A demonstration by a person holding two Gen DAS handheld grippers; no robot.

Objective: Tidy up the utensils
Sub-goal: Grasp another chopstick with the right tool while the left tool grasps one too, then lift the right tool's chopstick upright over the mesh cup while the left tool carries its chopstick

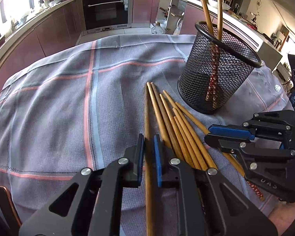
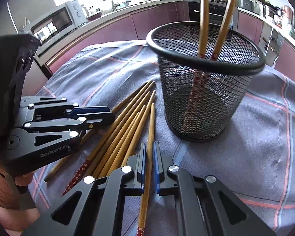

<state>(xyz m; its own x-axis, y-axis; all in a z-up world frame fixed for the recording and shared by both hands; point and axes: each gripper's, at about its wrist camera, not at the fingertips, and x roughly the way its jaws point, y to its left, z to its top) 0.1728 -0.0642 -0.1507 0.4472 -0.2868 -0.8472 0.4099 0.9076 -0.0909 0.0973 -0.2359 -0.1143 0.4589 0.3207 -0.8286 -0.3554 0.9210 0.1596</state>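
the chopsticks (image 1: 179, 129) are slim bamboo-coloured sticks, round and tapering, with a dark red band of small pale flowers at the thick end; they lie fanned out on a grey checked cloth (image 1: 59, 102) with pink and pale blue stripes that covers the worktop, just beside a black wire-mesh holder (image 1: 216, 72). 2 chopsticks stand in that holder, patterned ends down, their tips cut off by the top edge in both views. in the right wrist view about 7 loose sticks show on the cloth, though the exact count is hard to give where they overlap and pass under the tools. the left hand-held gripper (image 1: 149, 153) is pinching 1 chopstick (image 1: 147, 118) between its blue pads, the stick running forward from the fingers and back out of the bottom of the frame. the right hand-held gripper (image 2: 149, 164) is likewise pressed on 1 chopstick (image 2: 151, 129), its flowered end just visible at the lower edge. part of a hand (image 2: 2, 192) shows behind the left tool in the right wrist view. the kitchen cabinets and oven behind are bent by the lens.
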